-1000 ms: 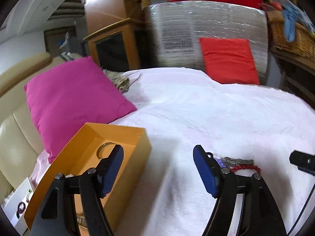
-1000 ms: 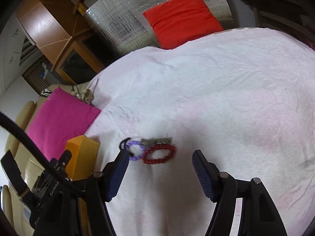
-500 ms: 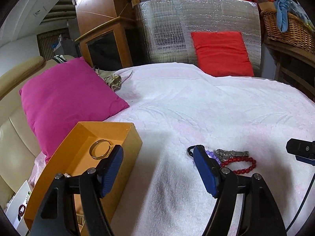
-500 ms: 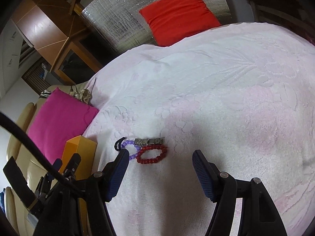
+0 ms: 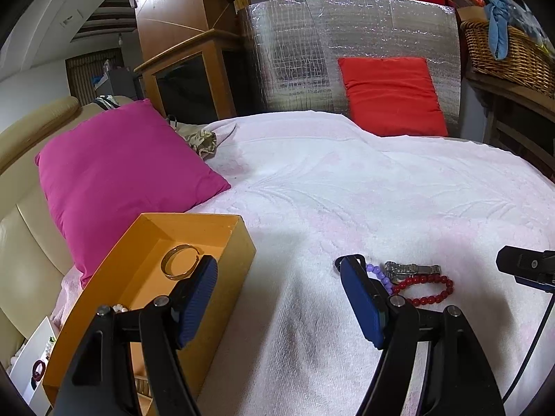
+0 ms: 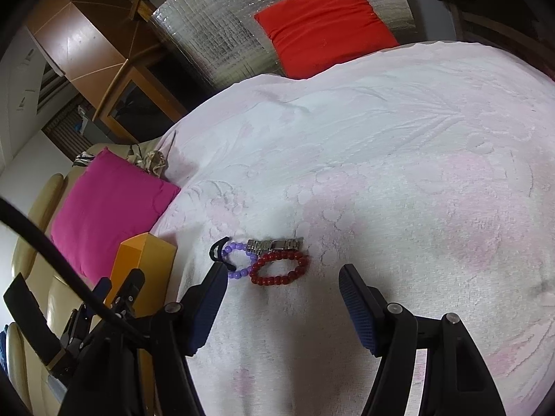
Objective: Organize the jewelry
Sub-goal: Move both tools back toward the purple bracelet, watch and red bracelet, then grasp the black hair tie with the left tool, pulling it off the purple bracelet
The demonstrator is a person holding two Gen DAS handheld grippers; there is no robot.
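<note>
Three pieces of jewelry lie bunched together on the white towel-like bed cover (image 6: 416, 173), which carries a raised floral pattern: a red bead bracelet (image 6: 279, 269), a purple bead bracelet (image 6: 237, 260) with a black clasp, and a metal link watch (image 6: 274, 244), the watch touching both bracelets. To their left stands an open orange cardboard box (image 5: 222, 260), rectangular, holding a gold bangle (image 5: 180, 261) on its floor and some pale beads (image 5: 119, 308) nearer the camera.

The left tool (image 5: 277, 301) hangs with its ribbed blue pads wide apart and empty, one pad over the box, the other partly hiding the purple bracelet. The right tool (image 6: 281, 308) is also spread wide with nothing gripped, just short of the jewelry.

A magenta cushion (image 5: 118, 180) leans against a cream leather sofa (image 5: 20, 242) behind the box; a red cushion (image 5: 392, 97) rests on a silver quilted foil panel (image 5: 312, 52). A wicker basket (image 5: 510, 55) sits at upper right.

Compared with a second ago, the left view is sharper and the jewelry shows more fully; both tools' spread is unchanged.
</note>
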